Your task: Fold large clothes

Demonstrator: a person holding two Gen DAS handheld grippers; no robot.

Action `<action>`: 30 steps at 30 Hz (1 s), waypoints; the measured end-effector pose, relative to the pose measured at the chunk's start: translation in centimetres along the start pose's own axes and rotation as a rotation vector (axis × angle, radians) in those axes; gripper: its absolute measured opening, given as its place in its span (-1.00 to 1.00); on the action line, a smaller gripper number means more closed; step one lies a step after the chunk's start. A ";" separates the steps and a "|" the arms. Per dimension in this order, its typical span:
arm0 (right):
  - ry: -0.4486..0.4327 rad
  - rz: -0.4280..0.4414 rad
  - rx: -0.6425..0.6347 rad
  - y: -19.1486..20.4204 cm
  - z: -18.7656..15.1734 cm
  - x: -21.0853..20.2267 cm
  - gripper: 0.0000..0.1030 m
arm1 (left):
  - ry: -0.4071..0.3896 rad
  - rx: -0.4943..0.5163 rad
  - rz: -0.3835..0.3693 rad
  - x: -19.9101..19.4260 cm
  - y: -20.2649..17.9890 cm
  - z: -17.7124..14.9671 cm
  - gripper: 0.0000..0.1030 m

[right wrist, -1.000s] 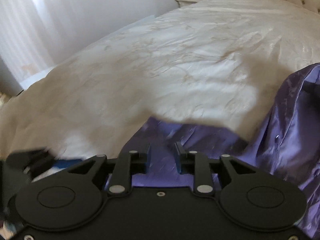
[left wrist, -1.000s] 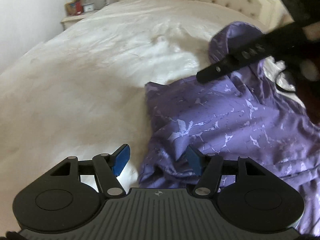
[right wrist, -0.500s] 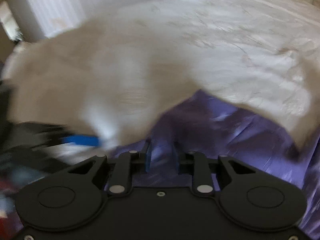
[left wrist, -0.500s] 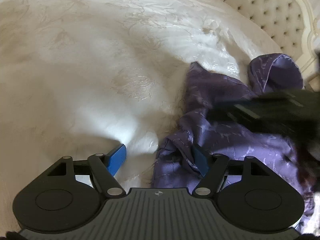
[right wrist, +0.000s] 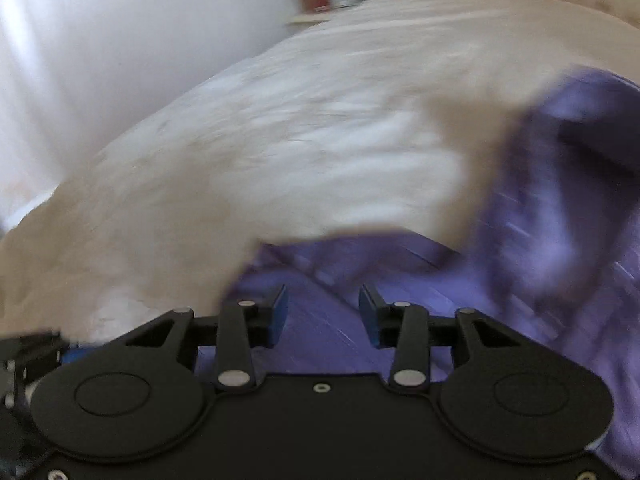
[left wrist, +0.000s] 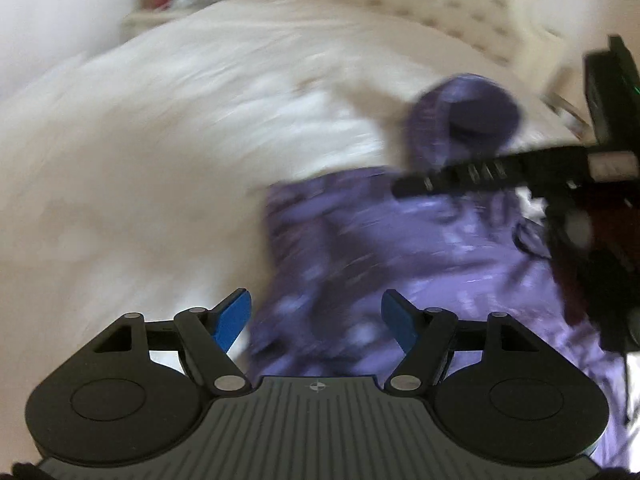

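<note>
Left wrist view: the purple garment (left wrist: 400,256), a glossy cloth with a pale marbled print, lies crumpled on the white bed (left wrist: 160,168), towards the right side of it. A rounded fold stands up at its far end, near the tufted headboard (left wrist: 420,4). The picture is blurred by motion, so finer creases cannot be read. The left gripper (left wrist: 316,320) hangs over the garment's near left edge. Its jaws stand wide apart; the blue pads (left wrist: 234,318) are clear of the cloth and grip nothing. The left jaw is over bare bedding, the right over purple cloth. The right gripper (left wrist: 404,189) reaches in from the right, above the garment.

Right wrist view: the same garment (right wrist: 540,240) fills the lower right, its near part flat, its right part heaped higher. The right gripper (right wrist: 323,316) sits over the flat part. Its jaws have just been opening and stand moderately apart, cloth showing below the gap, nothing pinched. A bedside stand (right wrist: 320,8) is far off, blurred.
</note>
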State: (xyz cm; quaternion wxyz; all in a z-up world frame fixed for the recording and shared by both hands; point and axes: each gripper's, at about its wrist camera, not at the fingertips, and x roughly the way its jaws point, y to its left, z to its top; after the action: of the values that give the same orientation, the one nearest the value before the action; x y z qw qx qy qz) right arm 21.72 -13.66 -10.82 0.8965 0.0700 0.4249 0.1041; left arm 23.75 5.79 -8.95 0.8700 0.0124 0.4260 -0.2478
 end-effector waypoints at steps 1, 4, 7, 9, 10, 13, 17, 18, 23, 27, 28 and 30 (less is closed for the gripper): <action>-0.002 -0.029 0.031 -0.9 -0.7 -1.0 -0.03 | -0.012 0.042 -0.014 0.3 -0.7 0.4 0.37; -0.005 -0.129 0.139 -3.8 -3.6 -4.2 -0.03 | -0.039 0.184 -0.085 1.8 -3.0 1.5 0.37; 0.030 -0.198 0.218 -6.6 -5.9 -6.1 -0.03 | 0.029 0.286 -0.106 4.5 -4.0 1.5 0.37; 0.056 -0.253 0.233 -8.1 -7.7 -7.5 -0.02 | 0.163 0.207 -0.049 7.1 -2.0 0.6 0.38; 0.089 -0.298 0.248 -9.1 -8.8 -7.7 -0.02 | 0.206 0.140 -0.051 7.8 -0.5 -0.1 0.38; 0.172 -0.398 0.319 -11.9 -12.0 -8.4 -0.06 | 0.181 0.122 -0.080 6.8 1.1 -1.5 0.38; 0.145 -0.387 0.340 -13.1 -12.9 -10.5 -0.09 | 0.201 0.219 -0.031 5.5 -0.8 -0.8 0.36; 0.125 -0.380 0.339 -12.8 -12.4 -10.7 -0.01 | 0.194 0.214 -0.020 5.0 -1.3 -0.2 0.36; 0.030 -0.297 0.336 -12.1 -11.3 -11.4 0.01 | 0.079 0.255 -0.057 3.1 -4.3 2.3 0.36; 0.140 -0.365 0.381 -14.1 -12.4 -9.8 -0.10 | 0.166 0.289 0.036 6.1 -4.6 1.9 0.36; 0.146 -0.365 0.415 -14.9 -12.5 -9.9 -0.12 | 0.236 0.261 0.085 7.5 -3.7 1.5 0.40; 0.132 -0.341 0.457 -15.6 -12.1 -10.6 -0.12 | 0.305 0.143 0.065 8.9 -1.4 1.0 0.48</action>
State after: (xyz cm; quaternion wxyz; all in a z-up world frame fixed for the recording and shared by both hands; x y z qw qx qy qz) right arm 7.80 -30.94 -13.84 0.8324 0.1907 0.5006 -0.1421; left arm 28.46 0.54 -14.73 0.7997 0.1257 0.5338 -0.2443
